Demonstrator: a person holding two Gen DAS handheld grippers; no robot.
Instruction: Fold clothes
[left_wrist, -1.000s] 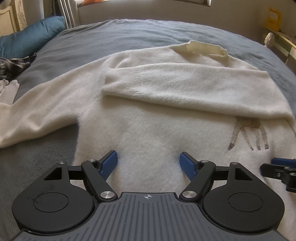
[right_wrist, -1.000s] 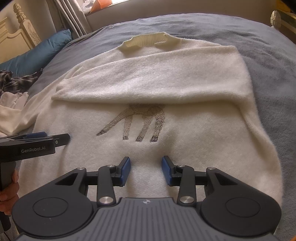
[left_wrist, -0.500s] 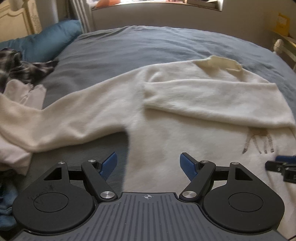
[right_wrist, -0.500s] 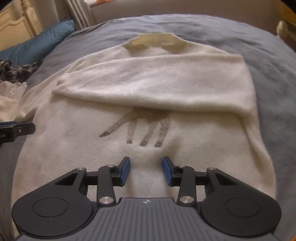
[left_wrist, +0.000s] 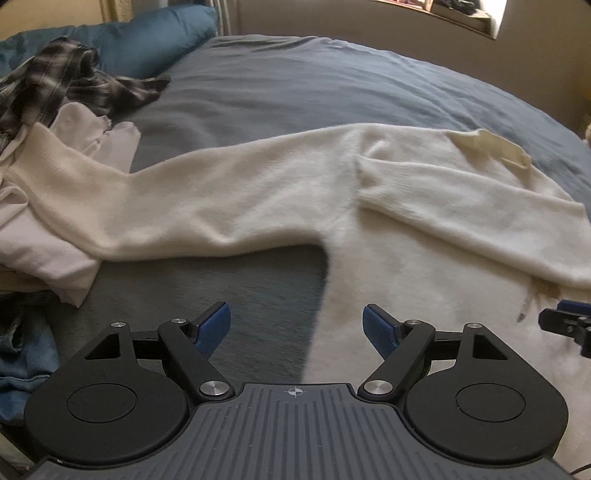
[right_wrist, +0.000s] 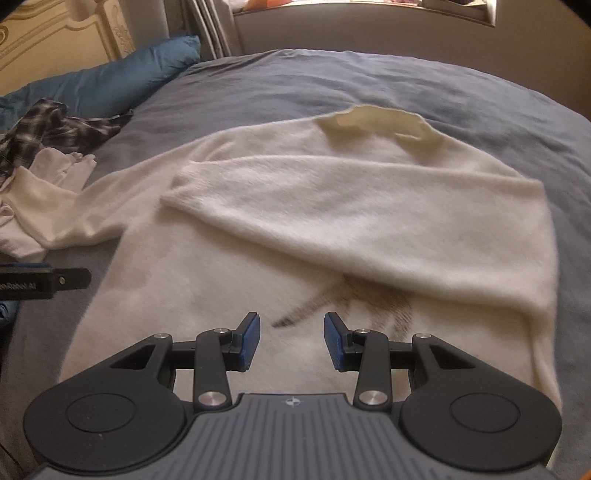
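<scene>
Left tool (left_wrist: 296, 325) spread wide, gripping nothing, poised over the sweater's side edge where cream knit meets grey bedcover (left_wrist: 280, 88). Right tool (right_wrist: 291, 341) parted to a narrower gap, also empty, poised above the cream sweater (right_wrist: 207, 295) near its dark stitched animal motif (right_wrist: 343, 306). Sweater flat on the bed, collar (right_wrist: 384, 123) at the far end. 1 sleeve (right_wrist: 332, 214) folded across the chest, covering the motif's top. Other sleeve (left_wrist: 177, 206) stretched out leftward, its cuff end resting on a pile of pale clothes (left_wrist: 40, 243). Plaid garment (left_wrist: 62, 81) and teal pillow (left_wrist: 147, 40) beyond the pile.
</scene>
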